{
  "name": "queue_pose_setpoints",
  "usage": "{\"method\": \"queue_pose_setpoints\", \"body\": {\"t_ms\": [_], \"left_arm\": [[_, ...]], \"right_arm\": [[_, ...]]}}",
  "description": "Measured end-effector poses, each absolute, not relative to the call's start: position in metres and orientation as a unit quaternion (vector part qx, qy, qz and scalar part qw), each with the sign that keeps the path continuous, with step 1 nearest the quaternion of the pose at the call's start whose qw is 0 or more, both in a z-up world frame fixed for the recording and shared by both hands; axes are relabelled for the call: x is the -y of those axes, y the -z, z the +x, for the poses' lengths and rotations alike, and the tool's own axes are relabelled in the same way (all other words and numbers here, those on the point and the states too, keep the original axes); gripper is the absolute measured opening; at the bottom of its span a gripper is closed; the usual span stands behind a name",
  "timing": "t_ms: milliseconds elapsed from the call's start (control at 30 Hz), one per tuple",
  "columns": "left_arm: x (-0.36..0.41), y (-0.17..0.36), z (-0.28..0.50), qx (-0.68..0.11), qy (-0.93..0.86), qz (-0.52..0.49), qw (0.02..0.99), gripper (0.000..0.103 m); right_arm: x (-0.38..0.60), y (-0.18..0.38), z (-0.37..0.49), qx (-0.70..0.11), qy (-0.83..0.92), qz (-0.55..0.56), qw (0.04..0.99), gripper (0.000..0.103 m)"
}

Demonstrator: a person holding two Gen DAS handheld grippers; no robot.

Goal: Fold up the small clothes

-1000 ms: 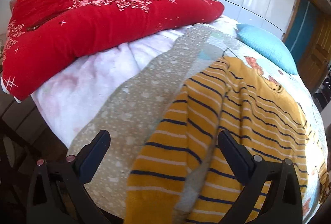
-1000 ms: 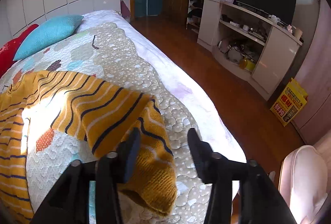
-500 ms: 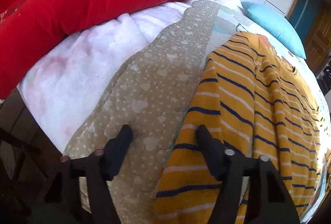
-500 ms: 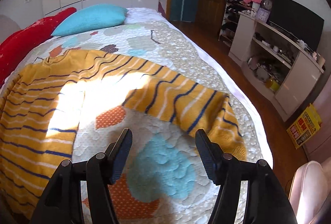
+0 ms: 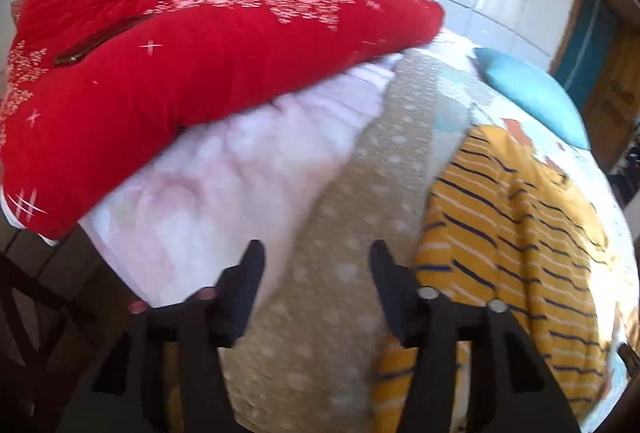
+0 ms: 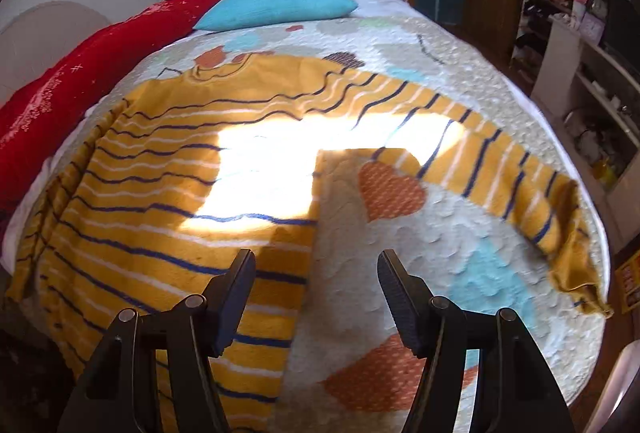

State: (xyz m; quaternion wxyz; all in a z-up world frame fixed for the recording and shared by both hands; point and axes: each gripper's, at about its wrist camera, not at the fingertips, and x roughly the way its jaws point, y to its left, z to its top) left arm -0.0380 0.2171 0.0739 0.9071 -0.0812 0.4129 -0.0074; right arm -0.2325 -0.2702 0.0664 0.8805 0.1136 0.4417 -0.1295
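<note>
- The yellow striped sweater (image 6: 168, 193) lies flat on the bed quilt (image 6: 460, 253), front side down or up I cannot tell.
- One sleeve (image 6: 500, 169) is stretched out to the right. Its cuff sits right at the bed's right edge.
- The sweater's left side lies close to the red blanket (image 6: 80, 85) along the far left edge.
- A blue pillow (image 6: 280, 3) rests at the head of the bed, apart from the sweater's neck.
- The right gripper (image 6: 316, 273) has its fingers wide apart and holds nothing. It hangs over the sweater's right side edge, with bare quilt on its right.
- The left gripper (image 5: 316, 265) is spread wide too, and holds nothing. It is over the tan dotted quilt edge (image 5: 320, 313), with the sweater (image 5: 512, 233) just to its right.
- The red blanket (image 5: 180, 73) is piled behind it.
</note>
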Motion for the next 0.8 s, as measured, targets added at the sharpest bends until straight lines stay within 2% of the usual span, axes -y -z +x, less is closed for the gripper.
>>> {"method": "queue_pose_setpoints", "body": {"t_ms": [133,200,233,267,300,333,367,400,433,567,633,700,800], "left_arm": [[-0.163,-0.065,-0.073,-0.424,0.099,-0.05,0.899,0.068],[-0.142,-0.059,-0.08,-0.422,0.133,-0.038,0.896,0.078],[-0.133,-0.054,-0.08,-0.427,0.145,-0.031,0.892,0.079],[-0.126,-0.049,-0.078,-0.433,0.147,-0.023,0.889,0.079],[-0.122,-0.041,-0.072,-0.443,0.134,-0.011,0.887,0.079],[-0.119,-0.032,-0.063,-0.451,0.098,0.012,0.887,0.078],[-0.122,-0.026,-0.055,-0.449,0.049,0.04,0.891,0.078],[-0.126,-0.023,-0.05,-0.438,0.0,0.066,0.897,0.078],[-0.135,-0.023,-0.044,-0.423,-0.052,0.083,0.901,0.078],[-0.183,-0.043,-0.032,-0.412,-0.119,0.019,0.903,0.078],[-0.199,-0.053,-0.034,-0.4,-0.151,0.001,0.904,0.078],[-0.212,-0.062,-0.041,-0.4,-0.157,-0.028,0.903,0.078],[-0.223,-0.074,-0.057,-0.402,-0.105,-0.109,0.903,0.078]], "right_arm": [[0.252,-0.04,-0.223,-0.472,0.098,0.135,0.866,0.073],[0.246,-0.032,-0.22,-0.474,0.095,0.129,0.866,0.079],[0.243,-0.03,-0.22,-0.47,0.096,0.122,0.869,0.079],[0.241,-0.03,-0.219,-0.468,0.092,0.118,0.871,0.073],[0.24,-0.03,-0.217,-0.466,0.08,0.123,0.872,0.053],[0.241,-0.032,-0.218,-0.465,0.071,0.131,0.873,0.041],[0.244,-0.034,-0.218,-0.463,0.067,0.14,0.872,0.024],[0.249,-0.037,-0.22,-0.461,0.069,0.148,0.872,0.017],[0.255,-0.039,-0.223,-0.458,0.076,0.154,0.872,0.017],[0.301,-0.049,-0.251,-0.435,0.144,0.172,0.872,0.019],[0.335,-0.052,-0.27,-0.416,0.209,0.186,0.865,0.029],[0.378,-0.048,-0.292,-0.395,0.233,0.262,0.849,0.058],[0.429,-0.043,-0.323,-0.336,0.23,0.391,0.826,0.066]]}}
